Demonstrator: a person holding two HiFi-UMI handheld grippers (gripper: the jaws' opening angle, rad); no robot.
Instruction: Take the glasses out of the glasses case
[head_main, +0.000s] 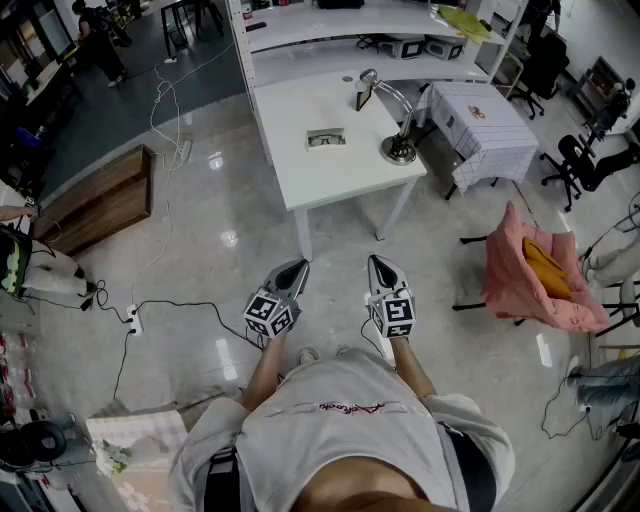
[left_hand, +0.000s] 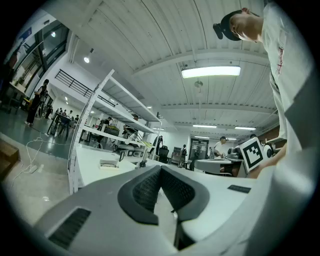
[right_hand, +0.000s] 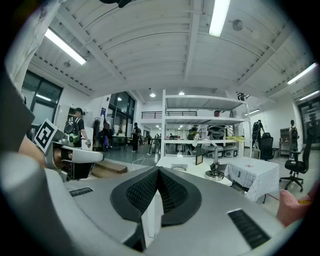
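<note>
The glasses case (head_main: 326, 139) lies open on the white table (head_main: 300, 175) ahead, with the glasses seeming to rest in it. It is small in both gripper views (left_hand: 109, 163) (right_hand: 178, 167). My left gripper (head_main: 297, 264) and right gripper (head_main: 374, 259) are held side by side over the floor, short of the table's near edge and pointing at it. Neither touches anything. In the left gripper view my left gripper (left_hand: 160, 168) has its pads together with nothing between them. In the right gripper view my right gripper (right_hand: 158, 170) is shut and empty too.
On the table stand a metal desk lamp (head_main: 398, 150) and a small dark frame (head_main: 363, 97). A checked-cloth table (head_main: 480, 130) stands to the right, a chair draped in pink cloth (head_main: 535, 270) nearer. A wooden platform (head_main: 100, 200) and floor cables (head_main: 170, 300) lie to the left.
</note>
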